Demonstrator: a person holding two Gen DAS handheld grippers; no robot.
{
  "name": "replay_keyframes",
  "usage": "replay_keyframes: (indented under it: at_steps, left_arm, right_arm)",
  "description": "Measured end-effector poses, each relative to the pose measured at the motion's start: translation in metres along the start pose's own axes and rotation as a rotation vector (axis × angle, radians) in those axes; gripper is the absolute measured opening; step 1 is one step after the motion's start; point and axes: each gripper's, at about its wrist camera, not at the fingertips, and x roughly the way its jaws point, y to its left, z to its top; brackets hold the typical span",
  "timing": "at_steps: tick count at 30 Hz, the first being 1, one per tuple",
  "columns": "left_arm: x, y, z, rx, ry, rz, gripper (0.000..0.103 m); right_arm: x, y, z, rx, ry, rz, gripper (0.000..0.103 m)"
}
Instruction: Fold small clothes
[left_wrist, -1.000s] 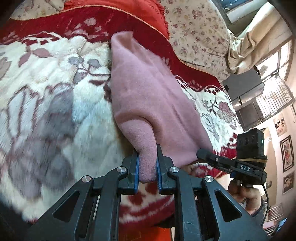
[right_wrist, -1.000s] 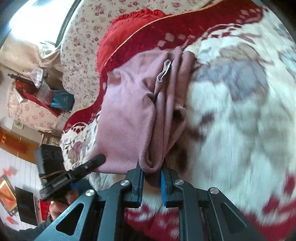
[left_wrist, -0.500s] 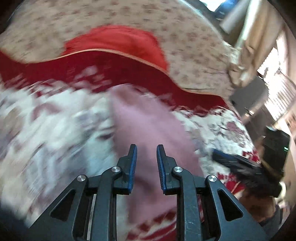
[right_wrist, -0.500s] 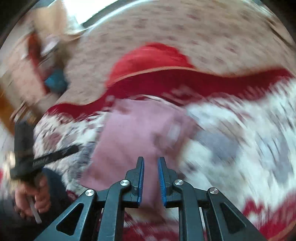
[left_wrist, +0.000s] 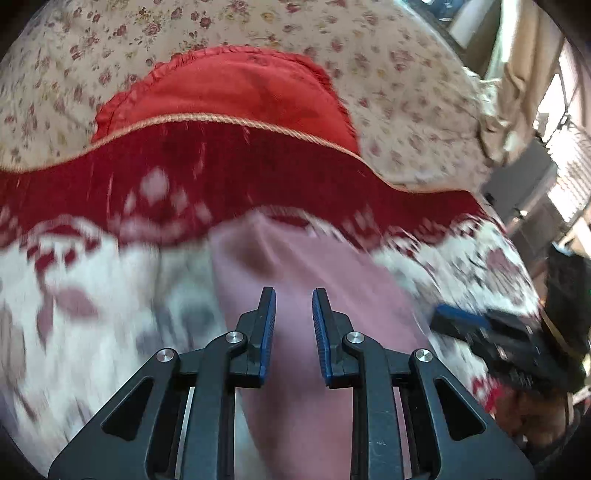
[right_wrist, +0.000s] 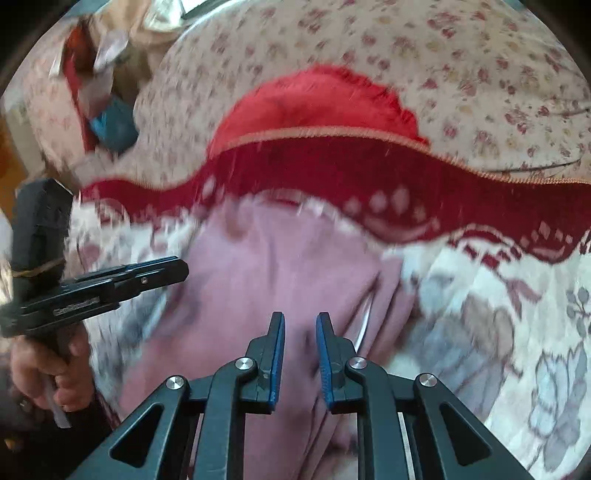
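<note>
A dusty pink garment (left_wrist: 332, 273) lies folded lengthwise on the white and red flowered blanket (left_wrist: 92, 314). My left gripper (left_wrist: 293, 291) hovers over its near end, jaws a little apart with nothing between them. In the right wrist view the same pink garment (right_wrist: 273, 266) shows loose folds along its right side. Above it my right gripper (right_wrist: 300, 315) is held with a narrow gap and nothing between its pads. Each gripper shows in the other's view: the right gripper (left_wrist: 443, 319) at the garment's right, the left gripper (right_wrist: 173, 271) at its left, held by a hand (right_wrist: 66, 376).
A red cushion (left_wrist: 229, 92) with a cord edge lies beyond the garment, on a beige flowered sheet (left_wrist: 388, 74). Room furniture and a bright window (left_wrist: 569, 147) are at the far right. The blanket (right_wrist: 498, 314) spreads wide to the right of the garment.
Both grippers let go of the pink garment's near corners, then rose and drew back. The garment has dropped flat onto the blanket. The right wrist view has rolled towards level.
</note>
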Motion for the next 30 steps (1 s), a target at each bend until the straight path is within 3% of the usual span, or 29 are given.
replay_keyframes:
  at_steps: [2,4,6,9,11,13,15,17,19,20,24,25,26,27,28,29,30]
  left_arm:
    - [0.034,0.008,0.018,0.005,0.080,0.009,0.019]
    - [0.057,0.023,0.022,-0.021,0.132,0.064,0.018]
    - [0.058,0.033,0.022,-0.062,0.136,0.038,0.018]
    - [0.043,0.031,0.030,-0.053,0.059,0.024,0.018]
    - [0.047,0.032,0.035,-0.060,0.032,0.026,0.019]
    - [0.069,0.039,0.035,-0.076,0.108,0.057,0.019]
    - [0.076,0.044,0.032,-0.094,0.119,0.057,0.019]
    - [0.072,0.046,0.032,-0.110,0.112,0.055,0.019]
    - [0.063,0.045,0.034,-0.112,0.104,0.066,0.019]
    - [0.053,0.043,0.035,-0.109,0.095,0.078,0.019]
    - [0.004,0.017,0.034,-0.023,0.016,0.099,0.019]
    - [-0.011,0.008,0.030,0.018,-0.011,0.105,0.019]
    - [-0.025,-0.001,0.023,0.062,-0.038,0.122,0.024]
    - [-0.040,-0.010,0.014,0.109,-0.064,0.149,0.037]
    - [-0.054,-0.019,0.004,0.145,-0.088,0.170,0.053]
    - [-0.068,-0.028,-0.008,0.178,-0.114,0.185,0.059]
    - [-0.078,-0.038,-0.017,0.203,-0.137,0.194,0.061]
  right_arm:
    - [0.010,-0.004,0.014,0.005,0.012,0.011,0.015]
    - [0.028,-0.012,0.017,0.024,0.056,0.021,0.015]
    - [0.053,-0.022,0.005,0.070,0.176,0.044,0.015]
    - [0.046,-0.027,0.012,0.067,0.149,0.065,0.014]
    - [0.038,-0.030,0.024,0.059,0.066,0.041,0.014]
    - [0.041,-0.033,0.038,0.075,0.012,0.027,0.014]
    - [0.049,-0.031,0.048,0.068,-0.029,0.037,0.014]
    - [0.066,-0.029,0.051,0.057,0.013,-0.001,0.015]
    - [0.092,-0.031,0.043,0.085,0.149,-0.036,0.015]
    - [0.099,-0.032,0.039,0.100,0.177,-0.037,0.015]
    - [0.053,-0.020,0.043,0.038,0.021,-0.047,0.014]
    - [0.028,-0.010,0.043,-0.022,-0.066,-0.072,0.015]
    - [0.004,-0.002,0.040,-0.072,-0.155,-0.095,0.024]
    - [-0.012,0.003,0.035,-0.099,-0.219,-0.125,0.055]
    - [-0.027,0.006,0.028,-0.110,-0.271,-0.150,0.076]
    - [-0.032,0.006,0.022,-0.097,-0.272,-0.149,0.095]
    - [-0.029,0.000,0.013,-0.060,-0.215,-0.113,0.082]
